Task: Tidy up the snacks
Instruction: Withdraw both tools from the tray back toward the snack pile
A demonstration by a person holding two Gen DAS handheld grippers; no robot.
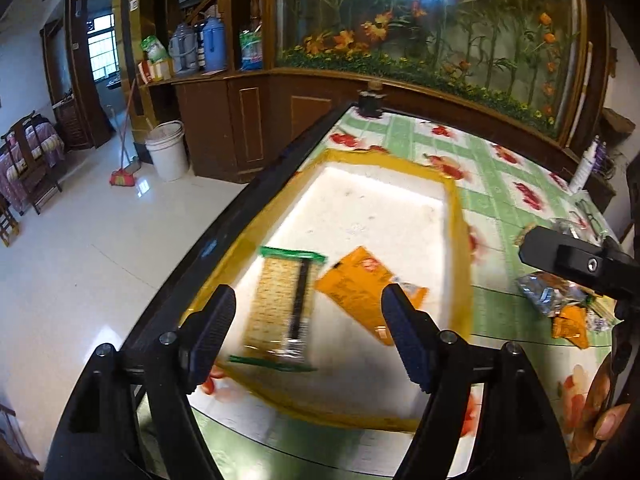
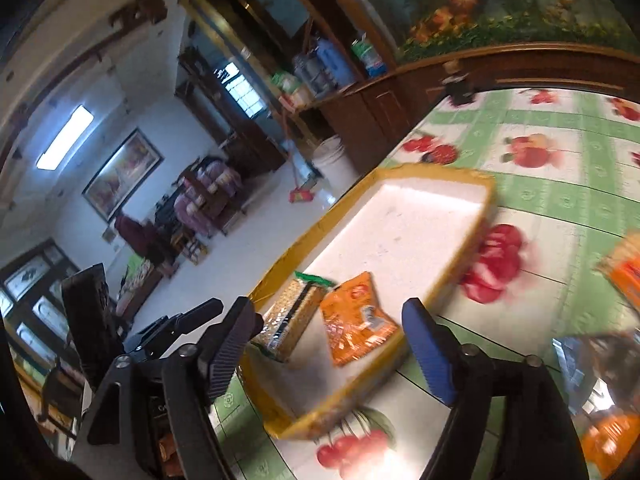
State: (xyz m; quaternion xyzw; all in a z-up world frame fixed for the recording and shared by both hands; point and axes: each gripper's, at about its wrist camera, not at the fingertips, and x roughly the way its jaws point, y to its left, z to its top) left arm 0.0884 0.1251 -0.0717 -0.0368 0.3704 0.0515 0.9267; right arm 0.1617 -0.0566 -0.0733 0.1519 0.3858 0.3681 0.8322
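A shallow white tray with a yellow rim (image 1: 460, 216) (image 2: 460, 264) lies on the table near its left edge. In it lie a clear cracker pack with green ends (image 1: 280, 304) (image 2: 288, 320) and an orange snack bag (image 1: 356, 284) (image 2: 356, 320). My left gripper (image 1: 308, 328) is open and empty above the tray's near end. My right gripper (image 2: 328, 344) is open and empty over the tray's near corner; it also shows in the left wrist view (image 1: 568, 260). More loose snack packs (image 1: 556, 300) (image 2: 600, 360) lie on the table right of the tray.
The table has a green checked cloth with fruit prints (image 1: 500, 184) (image 2: 560, 184). A small dark object (image 1: 370, 104) stands at its far corner. A white bottle (image 1: 584, 168) stands at the right. A wooden cabinet and white bucket (image 1: 166, 150) stand beyond on the tiled floor.
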